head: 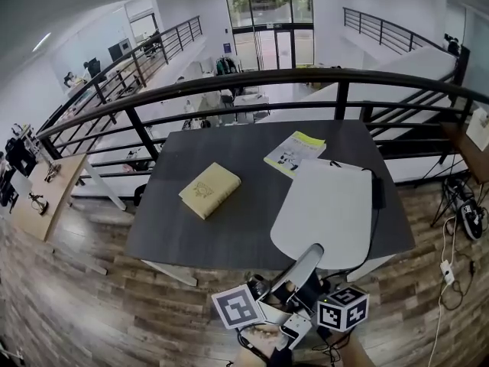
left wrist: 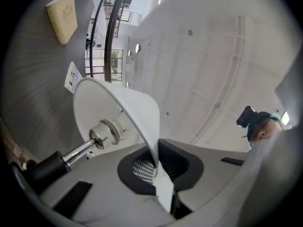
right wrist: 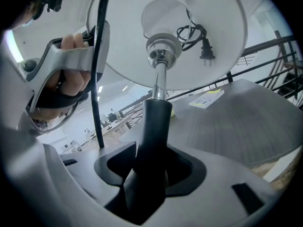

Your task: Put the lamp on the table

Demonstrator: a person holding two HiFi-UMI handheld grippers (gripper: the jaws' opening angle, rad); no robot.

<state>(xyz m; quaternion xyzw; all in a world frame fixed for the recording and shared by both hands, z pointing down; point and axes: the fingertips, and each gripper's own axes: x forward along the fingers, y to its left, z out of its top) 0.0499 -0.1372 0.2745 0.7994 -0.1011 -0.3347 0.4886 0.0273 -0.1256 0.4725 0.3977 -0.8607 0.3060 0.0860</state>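
- While the lamp (head: 325,209) hangs tilted in the air, with its white shade (left wrist: 137,110) over the near right corner of the table (head: 229,239) and its stem (right wrist: 155,122) toward the person, the step in hand reads as the carry. The lamp is not yet set down.
- The left gripper (left wrist: 158,173) has its jaws pinched almost together on the shade's thin rim. The right gripper (right wrist: 151,174) has its jaws spread wide and clamped round the black stem.
- Next, I judge, the lamp must come upright and its base, which no view shows, be lowered onto bare tabletop by that corner before either grip lets go.
- Count:
  - one lamp
  - one table
  - two grippers
  - one tan book (head: 209,189) left of the table's middle
  - one booklet (head: 295,152) near the far edge
  - one plug (right wrist: 204,51) tucked inside the shade
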